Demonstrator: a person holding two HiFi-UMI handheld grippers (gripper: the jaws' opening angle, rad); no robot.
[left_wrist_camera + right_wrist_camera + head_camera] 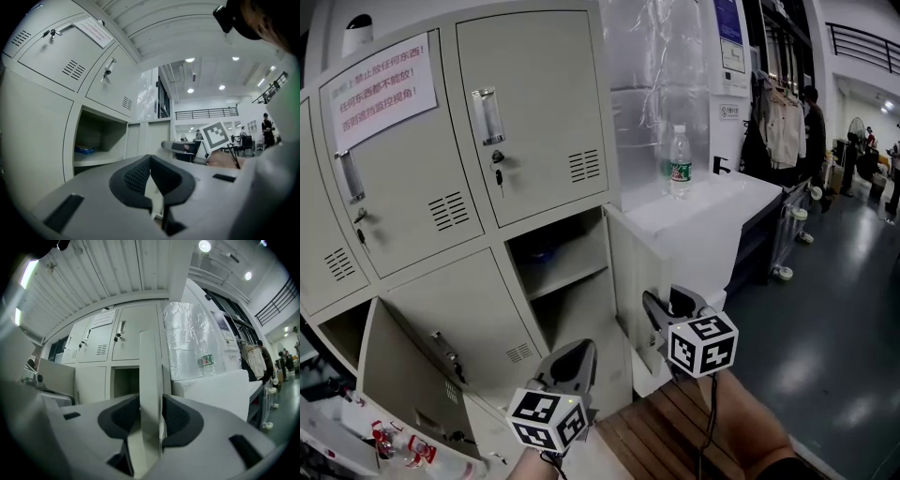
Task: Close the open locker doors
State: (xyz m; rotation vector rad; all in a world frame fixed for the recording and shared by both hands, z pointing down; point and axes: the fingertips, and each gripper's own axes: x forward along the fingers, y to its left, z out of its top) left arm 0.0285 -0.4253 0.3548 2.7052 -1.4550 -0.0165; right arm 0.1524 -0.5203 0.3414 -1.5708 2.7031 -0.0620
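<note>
Right gripper [151, 399] pinches the open door's [151, 357] edge at twelve o'clock; left gripper [150, 161] is closed, empty. Best to swing the door toward its compartment [558, 258] at ten o'clock, grip square, releasing before it seats.

The head view looks steeply down on the lockers [487, 141], left gripper [572, 361] and right gripper [667, 307]. Each gripper view sits low and close, facing level along its jaws at the lockers; all three share the open compartment [562, 253]
</note>
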